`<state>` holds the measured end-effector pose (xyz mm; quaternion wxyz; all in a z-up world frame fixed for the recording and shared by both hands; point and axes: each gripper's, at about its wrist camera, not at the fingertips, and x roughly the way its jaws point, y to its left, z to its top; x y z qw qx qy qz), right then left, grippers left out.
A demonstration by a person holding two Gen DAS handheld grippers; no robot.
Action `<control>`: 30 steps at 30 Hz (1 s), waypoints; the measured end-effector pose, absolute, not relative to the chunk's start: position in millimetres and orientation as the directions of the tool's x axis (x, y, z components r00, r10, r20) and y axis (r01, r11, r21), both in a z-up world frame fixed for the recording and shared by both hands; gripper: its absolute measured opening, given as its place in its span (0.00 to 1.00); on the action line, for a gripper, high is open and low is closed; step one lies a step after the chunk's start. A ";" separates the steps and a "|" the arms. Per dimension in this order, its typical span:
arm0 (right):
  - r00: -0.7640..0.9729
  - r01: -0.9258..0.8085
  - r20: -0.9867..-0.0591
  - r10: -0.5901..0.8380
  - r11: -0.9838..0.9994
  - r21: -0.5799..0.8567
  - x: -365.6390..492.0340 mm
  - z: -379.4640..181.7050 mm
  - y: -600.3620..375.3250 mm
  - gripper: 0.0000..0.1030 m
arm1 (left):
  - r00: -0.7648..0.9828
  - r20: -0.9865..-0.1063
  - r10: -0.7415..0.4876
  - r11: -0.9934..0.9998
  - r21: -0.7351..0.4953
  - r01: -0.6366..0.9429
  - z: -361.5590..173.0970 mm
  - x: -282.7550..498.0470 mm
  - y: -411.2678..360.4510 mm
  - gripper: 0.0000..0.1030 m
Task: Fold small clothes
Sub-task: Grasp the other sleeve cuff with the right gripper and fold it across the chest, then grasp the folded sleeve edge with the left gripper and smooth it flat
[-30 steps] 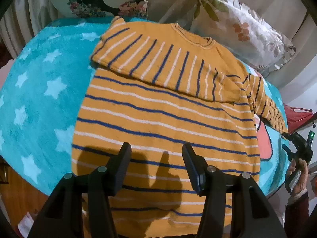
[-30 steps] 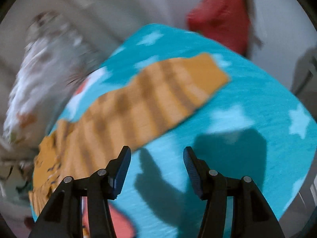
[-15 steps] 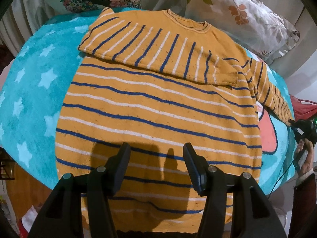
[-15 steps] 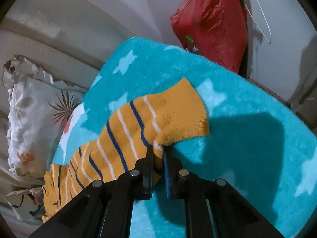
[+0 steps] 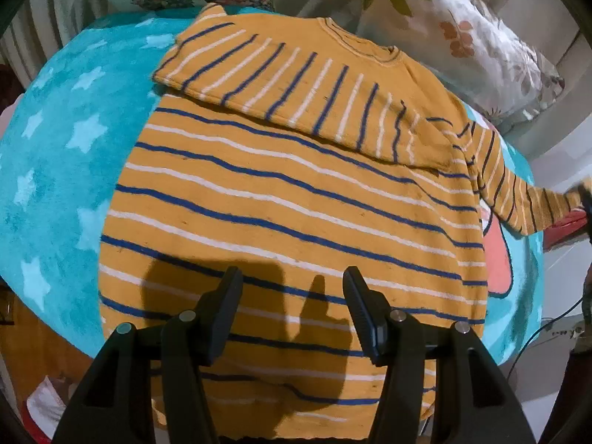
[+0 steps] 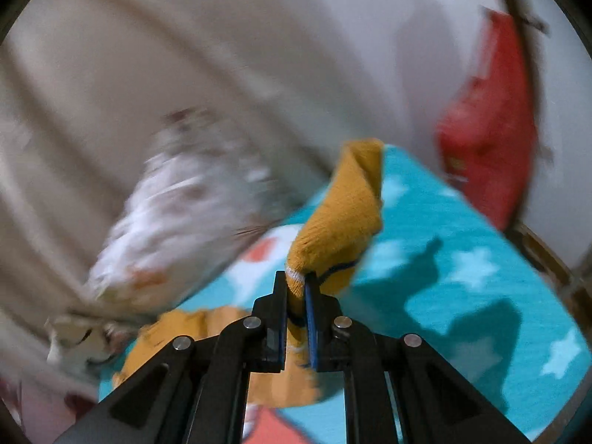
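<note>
An orange sweater (image 5: 288, 199) with blue and white stripes lies flat on a turquoise star blanket (image 5: 66, 155). One sleeve (image 5: 296, 85) is folded across its chest. My left gripper (image 5: 292, 296) hovers open above the sweater's lower part, with nothing between its fingers. The other sleeve (image 5: 525, 203) stretches off to the right, lifted at its end. In the right wrist view my right gripper (image 6: 296, 288) is shut on that sleeve's cuff (image 6: 340, 218), which stands up above the blanket (image 6: 462, 281). This view is blurred by motion.
Floral pillows (image 5: 462, 37) lean at the back of the bed against a pale wall. A red bag (image 6: 488, 137) hangs beyond the blanket's far right corner. A pink-red patch (image 5: 495, 259) is printed on the blanket beside the sweater. The bed's wooden edge (image 6: 547, 255) shows at right.
My right gripper closed on the sleeve cuff that lay flat on the blanket and lifted it. The left gripper stayed open over the sweater, hardly moving.
</note>
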<state>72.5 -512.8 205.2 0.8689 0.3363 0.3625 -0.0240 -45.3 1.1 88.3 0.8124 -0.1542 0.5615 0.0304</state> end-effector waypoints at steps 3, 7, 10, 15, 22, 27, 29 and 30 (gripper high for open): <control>0.723 0.152 -0.620 0.305 0.805 0.574 87.8 225.4 -446.8 0.09 | 0.378 -0.917 -0.129 0.943 -0.232 -0.240 89.3 -47.3 17.6 0.54; 0.647 -0.003 -0.618 0.447 0.812 0.584 108.0 226.1 -344.9 0.09 | 0.388 -0.910 -0.143 0.931 -0.257 -0.259 89.2 -47.7 45.0 0.54; 0.549 -0.082 -0.643 0.534 0.800 0.595 114.3 204.4 -268.2 0.09 | 0.406 -0.898 -0.171 0.919 -0.294 -0.263 91.8 -40.9 68.0 0.54; 0.344 -0.166 -0.733 0.588 0.806 0.568 111.9 143.9 -165.8 0.13 | 0.438 -0.872 -0.219 0.916 -0.339 -0.217 99.7 -14.0 83.9 0.57; 0.285 -0.086 -0.771 0.570 0.816 0.572 89.2 113.1 -154.6 0.33 | 0.436 -0.850 -0.295 0.918 -0.379 -0.119 98.1 38.4 66.5 0.57; 0.342 0.003 -0.764 0.547 0.812 0.583 71.6 123.2 -186.5 0.39 | 0.381 -0.835 -0.397 0.893 -0.448 -0.051 84.6 80.0 31.0 0.57; 0.360 0.030 -0.765 0.534 0.813 0.582 61.9 126.9 -201.7 0.39 | 0.365 -0.837 -0.407 0.894 -0.447 -0.026 78.6 95.1 14.3 0.57; 0.366 0.037 -0.766 0.529 0.814 0.579 56.7 130.3 -207.8 0.39 | 0.359 -0.839 -0.409 0.895 -0.446 -0.020 75.7 100.0 9.5 0.57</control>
